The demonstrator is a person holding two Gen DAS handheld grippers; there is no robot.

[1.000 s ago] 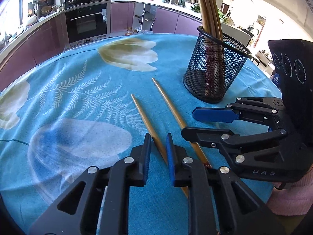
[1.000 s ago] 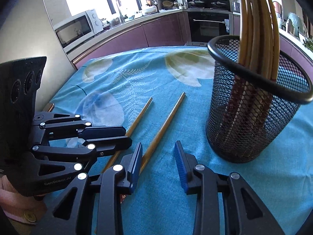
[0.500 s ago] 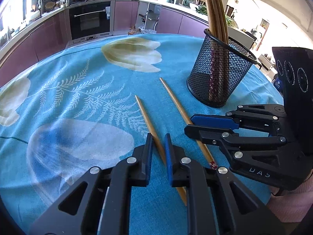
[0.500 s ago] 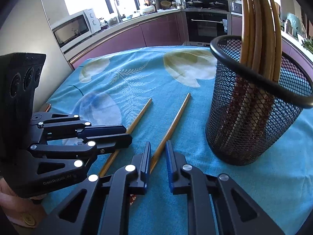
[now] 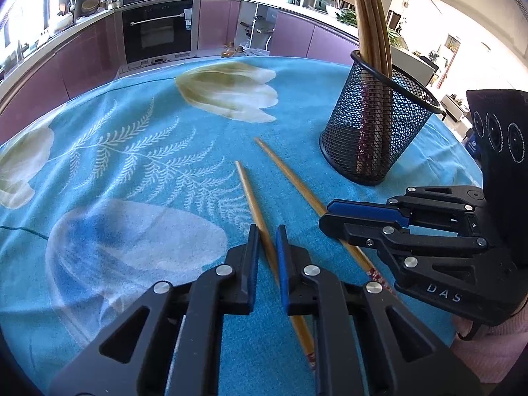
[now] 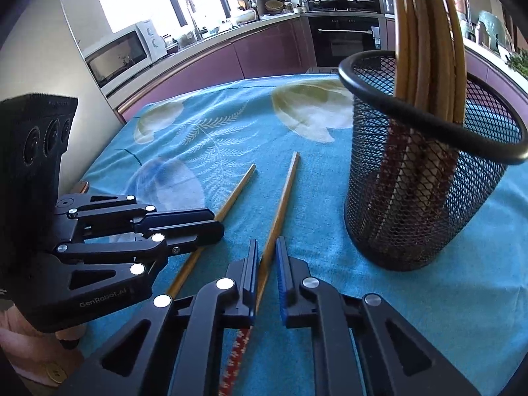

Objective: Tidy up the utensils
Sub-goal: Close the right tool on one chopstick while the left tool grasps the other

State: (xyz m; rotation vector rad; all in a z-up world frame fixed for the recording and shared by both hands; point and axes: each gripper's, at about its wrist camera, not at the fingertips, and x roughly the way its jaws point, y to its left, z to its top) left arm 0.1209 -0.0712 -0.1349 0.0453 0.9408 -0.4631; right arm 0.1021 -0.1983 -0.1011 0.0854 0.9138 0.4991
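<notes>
Blue-clothed table (image 5: 138, 151) carries two chopsticks — your left gripper (image 5: 266, 231) pinches one (image 5: 248, 187), your right gripper (image 6: 266, 247) the other (image 6: 286, 184); lift level, then tip into the holder (image 6: 429, 198).

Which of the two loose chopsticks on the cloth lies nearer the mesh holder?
The chopstick between the right gripper's fingers; the other chopstick, between the left gripper's fingers, lies farther from the mesh holder.

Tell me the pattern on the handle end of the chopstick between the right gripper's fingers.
Red with small white marks, on the chopstick; right wrist view.
</notes>
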